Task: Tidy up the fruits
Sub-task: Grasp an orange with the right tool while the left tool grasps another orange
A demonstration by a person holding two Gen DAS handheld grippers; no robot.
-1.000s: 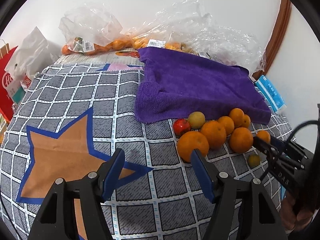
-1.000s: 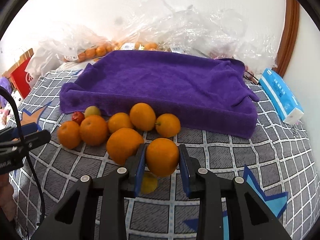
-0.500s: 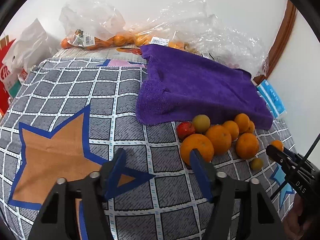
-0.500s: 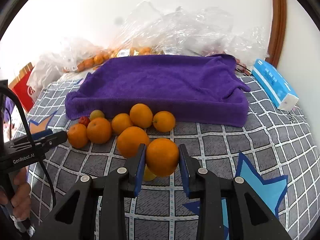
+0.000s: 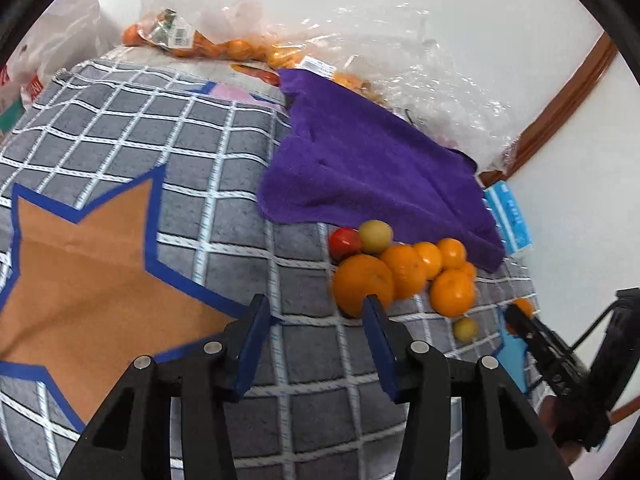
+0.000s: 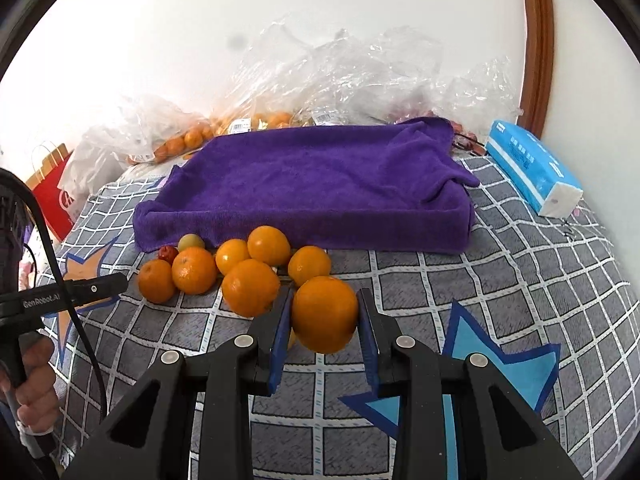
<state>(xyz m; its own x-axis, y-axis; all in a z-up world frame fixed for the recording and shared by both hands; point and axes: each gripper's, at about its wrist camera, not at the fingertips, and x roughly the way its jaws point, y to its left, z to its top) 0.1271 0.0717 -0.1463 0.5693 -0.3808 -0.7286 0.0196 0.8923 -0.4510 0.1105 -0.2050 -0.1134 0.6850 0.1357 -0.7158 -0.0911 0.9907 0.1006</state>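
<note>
Right gripper (image 6: 324,316) clamps a large orange (image 6: 324,314), lower centre of frame. Left gripper (image 5: 316,320) spread wide, empty, lower centre; fruit pile (image 5: 404,268) right of centre.

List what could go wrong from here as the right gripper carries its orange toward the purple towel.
1. The right gripper pinches the orange only at its sides; the round fruit could slip out.
2. The loose oranges lie between it and the purple towel; a low pass could knock them rolling.
3. A small yellow fruit sits just below the held orange and could get bumped.
</note>
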